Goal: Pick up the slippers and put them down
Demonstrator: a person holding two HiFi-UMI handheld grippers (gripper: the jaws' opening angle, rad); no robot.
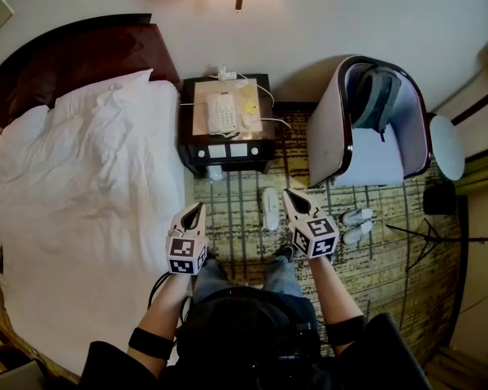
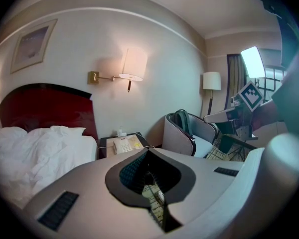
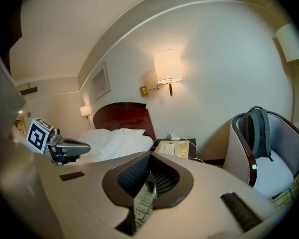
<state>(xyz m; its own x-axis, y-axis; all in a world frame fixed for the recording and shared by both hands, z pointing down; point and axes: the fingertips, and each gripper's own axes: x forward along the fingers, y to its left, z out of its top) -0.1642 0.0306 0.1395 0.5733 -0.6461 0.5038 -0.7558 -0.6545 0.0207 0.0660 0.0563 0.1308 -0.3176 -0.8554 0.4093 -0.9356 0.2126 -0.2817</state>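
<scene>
A white slipper lies lengthwise on the patterned carpet between my two grippers. Two more white slippers lie side by side on the carpet in front of the armchair. My left gripper hangs above the carpet by the bed's edge, shut and empty. The right gripper is just right of the single slipper and above it, also shut with nothing in it. In the left gripper view the jaws meet with only carpet showing below them. The right gripper view shows the same of its jaws.
A bed with white linen fills the left. A dark nightstand bears a white phone and cables. An armchair holding a backpack stands right, with a round stool and a tripod's legs beyond.
</scene>
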